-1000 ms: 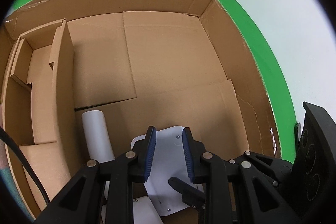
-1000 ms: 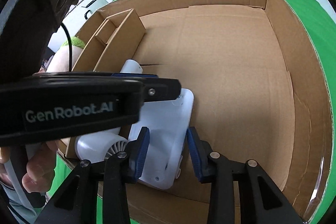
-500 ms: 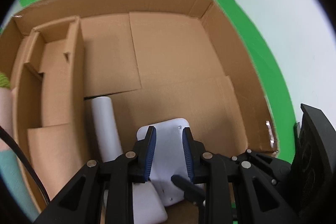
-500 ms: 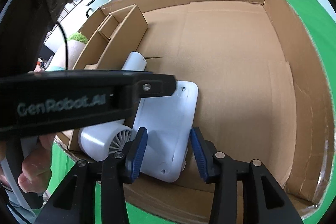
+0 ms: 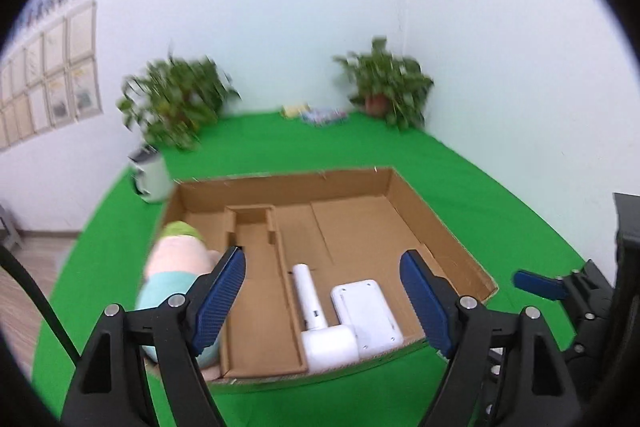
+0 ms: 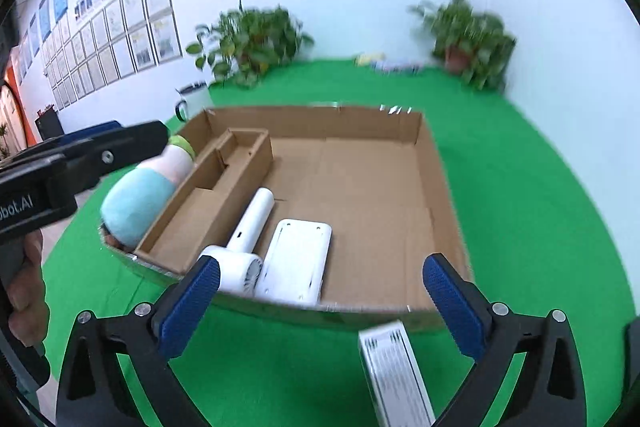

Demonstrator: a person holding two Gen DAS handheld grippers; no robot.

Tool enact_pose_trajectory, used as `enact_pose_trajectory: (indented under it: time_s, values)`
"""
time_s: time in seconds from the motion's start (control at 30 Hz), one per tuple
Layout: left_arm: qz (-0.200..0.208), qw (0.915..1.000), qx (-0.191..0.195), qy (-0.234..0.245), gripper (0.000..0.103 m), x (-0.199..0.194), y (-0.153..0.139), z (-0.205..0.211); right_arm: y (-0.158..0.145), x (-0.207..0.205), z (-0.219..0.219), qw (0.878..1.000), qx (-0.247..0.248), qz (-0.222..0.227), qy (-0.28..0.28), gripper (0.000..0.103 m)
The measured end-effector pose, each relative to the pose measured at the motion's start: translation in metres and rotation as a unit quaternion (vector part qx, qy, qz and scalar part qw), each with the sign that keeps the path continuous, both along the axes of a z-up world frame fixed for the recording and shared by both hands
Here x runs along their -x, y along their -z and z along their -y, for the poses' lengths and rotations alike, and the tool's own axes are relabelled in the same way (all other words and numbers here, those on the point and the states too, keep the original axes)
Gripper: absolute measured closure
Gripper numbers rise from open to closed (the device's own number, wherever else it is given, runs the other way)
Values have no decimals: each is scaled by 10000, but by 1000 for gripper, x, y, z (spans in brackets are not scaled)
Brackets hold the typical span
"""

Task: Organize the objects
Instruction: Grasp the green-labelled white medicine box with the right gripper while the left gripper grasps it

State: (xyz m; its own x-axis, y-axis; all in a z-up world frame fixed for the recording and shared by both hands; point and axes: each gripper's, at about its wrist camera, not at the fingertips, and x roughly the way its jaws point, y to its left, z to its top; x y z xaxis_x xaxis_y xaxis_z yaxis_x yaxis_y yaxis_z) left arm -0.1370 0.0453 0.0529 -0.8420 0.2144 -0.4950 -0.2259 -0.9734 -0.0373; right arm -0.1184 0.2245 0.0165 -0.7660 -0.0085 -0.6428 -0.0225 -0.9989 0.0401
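A shallow cardboard box (image 5: 436, 227) (image 6: 436, 163) lies on the green cloth. Inside near its front edge lie a white hair dryer (image 5: 316, 319) (image 6: 248, 239) and a flat white device (image 5: 368, 311) (image 6: 300, 255), side by side. A plush toy (image 5: 176, 267) (image 6: 140, 195), teal, pink and green, lies against the box's left wall. My left gripper (image 5: 324, 299) is open and empty, held back above the box front. My right gripper (image 6: 320, 307) is open and empty, in front of the box. A white carton (image 6: 392, 375) lies on the cloth under it.
Cardboard dividers (image 5: 256, 227) (image 6: 224, 183) form compartments along the box's left side. A white kettle-like pot (image 5: 150, 175) stands behind the box at left. Two potted plants (image 5: 176, 103) (image 5: 388, 91) and small packets (image 5: 320, 115) sit at the back by the wall.
Both grippers let go of the flat white device, opened wide and pulled up and back out of the box. The device now lies flat beside the hair dryer.
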Motion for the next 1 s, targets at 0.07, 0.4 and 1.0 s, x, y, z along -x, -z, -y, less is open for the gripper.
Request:
enact_pose_trajectory:
  time_s: [0.07, 0.4, 1.0]
  values:
    - [-176, 9995, 97, -250, 24, -21, 3, 5, -3, -27, 8, 9996, -183, -205, 79, 1]
    - [-108, 9961, 222, -845, 24, -79, 37, 16, 15, -99, 27, 9978, -364, -514, 216, 1]
    - [280, 9980, -3, -566, 24, -105, 67, 4, 73, -155, -64, 9971, -405, 124, 640, 2]
